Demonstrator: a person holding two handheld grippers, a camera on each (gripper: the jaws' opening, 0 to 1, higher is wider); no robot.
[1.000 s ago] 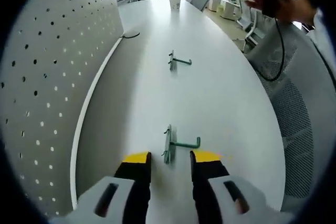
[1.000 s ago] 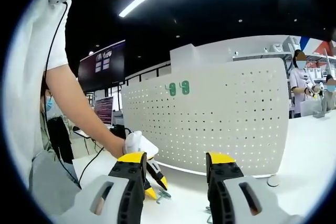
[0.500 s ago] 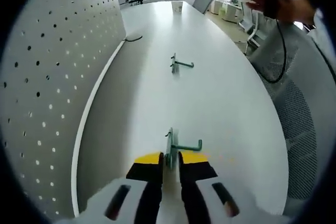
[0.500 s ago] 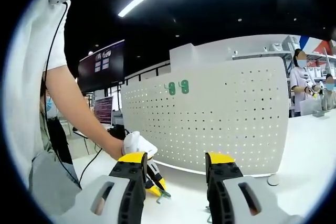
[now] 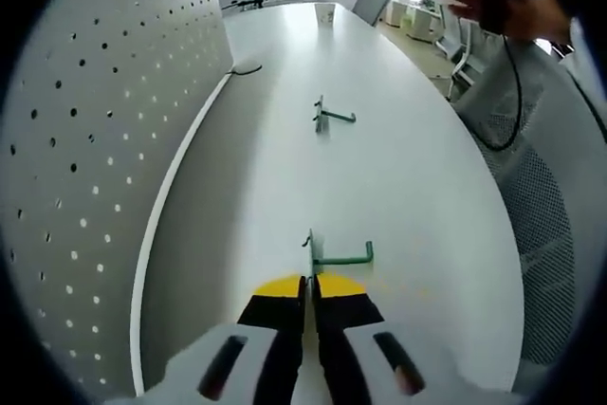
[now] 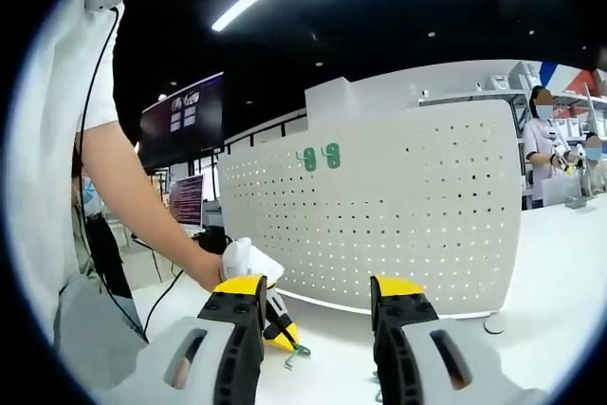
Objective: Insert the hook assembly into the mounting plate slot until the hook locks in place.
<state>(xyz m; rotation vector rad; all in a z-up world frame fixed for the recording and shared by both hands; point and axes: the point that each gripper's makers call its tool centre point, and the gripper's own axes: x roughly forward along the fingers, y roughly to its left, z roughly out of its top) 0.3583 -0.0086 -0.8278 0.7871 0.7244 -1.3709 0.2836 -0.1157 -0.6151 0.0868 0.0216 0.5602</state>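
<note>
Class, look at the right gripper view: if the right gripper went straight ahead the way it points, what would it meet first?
Probably the white perforated pegboard panel facing the open right gripper; depth is unclear.

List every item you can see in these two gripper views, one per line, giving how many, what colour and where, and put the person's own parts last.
Pegboard hooks: four, green; two on the table, one farther off, two hung on the panel.
Pegboard panel: one, white, standing on the table.
Table: one, white, long.
Cup: one, pale, far table end.
Wall screen: one, dark, behind the panel.
Office chairs: grey, beside the table.
People: two, in the background at right.
Left gripper: black with yellow tips, shut on the near hook's plate.
Right gripper: same colours, open, in the air.
Arm: one, bare, white sleeve.
</note>
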